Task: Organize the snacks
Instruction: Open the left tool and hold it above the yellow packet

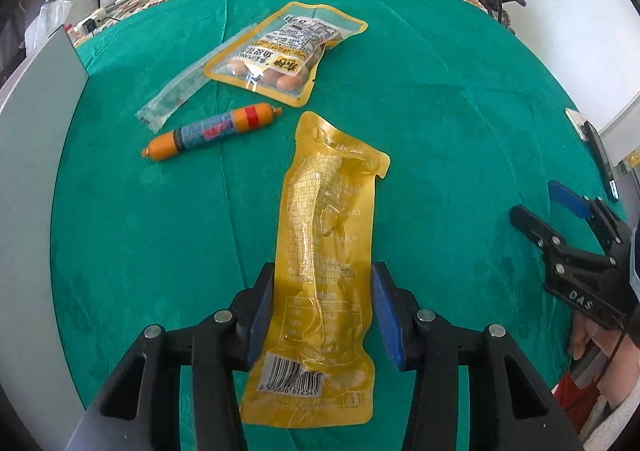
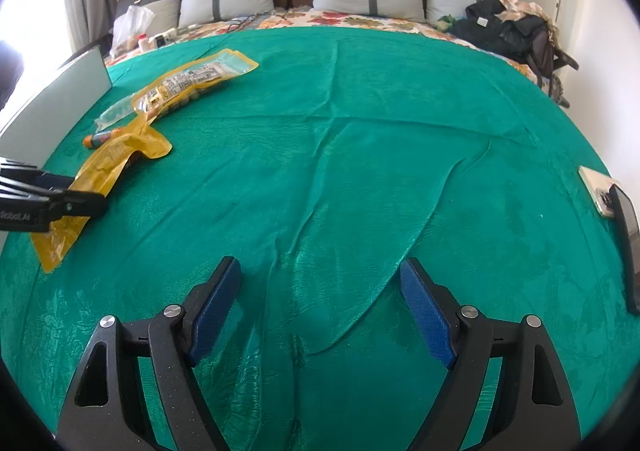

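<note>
My left tool (image 1: 322, 311) straddles a long translucent yellow snack pouch (image 1: 326, 235), barcode end nearest me, lying flat on the green bedspread (image 1: 460, 111); its pads flank the pouch, contact unclear. Beyond lie an orange sausage stick (image 1: 212, 131) and a bag of quail eggs (image 1: 280, 55). My right tool (image 2: 320, 307) gapes wide, empty.

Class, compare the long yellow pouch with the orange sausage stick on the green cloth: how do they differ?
The yellow pouch is flat, wide and translucent; the sausage stick is round, slim and opaque, with a blue label. The pouch lies between the left gripper fingers; the sausage lies untouched farther off. Both are long sealed snacks on the green cloth.
</note>
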A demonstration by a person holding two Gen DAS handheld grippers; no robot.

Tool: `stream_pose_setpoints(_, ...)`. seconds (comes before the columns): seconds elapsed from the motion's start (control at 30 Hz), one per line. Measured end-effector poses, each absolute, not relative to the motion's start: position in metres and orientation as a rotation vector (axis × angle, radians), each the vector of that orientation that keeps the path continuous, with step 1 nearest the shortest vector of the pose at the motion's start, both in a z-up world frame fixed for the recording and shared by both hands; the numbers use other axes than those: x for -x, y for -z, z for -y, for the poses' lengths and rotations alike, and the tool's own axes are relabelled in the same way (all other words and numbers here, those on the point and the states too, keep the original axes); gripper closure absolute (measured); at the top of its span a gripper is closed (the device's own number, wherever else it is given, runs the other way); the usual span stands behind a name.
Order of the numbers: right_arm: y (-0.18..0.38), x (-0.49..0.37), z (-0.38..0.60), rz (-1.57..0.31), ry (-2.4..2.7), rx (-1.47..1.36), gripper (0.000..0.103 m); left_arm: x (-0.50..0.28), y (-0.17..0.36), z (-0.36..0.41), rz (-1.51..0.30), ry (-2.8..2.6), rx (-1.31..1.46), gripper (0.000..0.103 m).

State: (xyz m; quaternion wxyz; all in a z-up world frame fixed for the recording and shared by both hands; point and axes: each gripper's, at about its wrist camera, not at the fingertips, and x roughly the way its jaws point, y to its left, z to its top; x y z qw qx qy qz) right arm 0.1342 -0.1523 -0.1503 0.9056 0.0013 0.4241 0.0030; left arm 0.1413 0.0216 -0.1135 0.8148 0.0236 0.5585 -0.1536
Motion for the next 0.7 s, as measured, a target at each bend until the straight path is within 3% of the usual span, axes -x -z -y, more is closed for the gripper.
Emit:
stream_pose_setpoints(0.17, 0.150, -0.134, 0.152, -0.876, -0.006, -0.002, 0.018, -0.087, 0.111, -0.071, -1.141, 0.191, 0.036, 0.057)
stream_pose_setpoints(0.37, 0.150, -0.134, 0.152, -0.876, -0.006, -0.003, 0.019, -0.094, 0.118, -0.112, -1.073, 0.042, 0.093, 0.052)
stream_pose_setpoints(0.43, 0.150, -0.134, 0.152, -0.876, -0.006, -0.003, 0.019, -0.095, 0.122, -0.112, -1.059, 0.018, 0.078, 0.032)
stream_pose_setpoints(0.5, 0.150, -0.134, 0.152, -0.876, -0.006, -0.002, 0.019, -0.096, 0.128, -0.114, -1.040, 0.000, 0.066, 0.020)
stream_pose_setpoints(0.63, 0.150, -0.134, 0.152, -0.876, -0.006, -0.002, 0.019, -0.091, 0.136, -0.105, -0.978, -0.014, 0.022, 0.003)
stream_pose_setpoints(0.7, 0.150, -0.134, 0.152, -0.876, -0.006, -0.002, 0.019, -0.093, 0.138, -0.104, -0.965, -0.014, 0.023, 0.000)
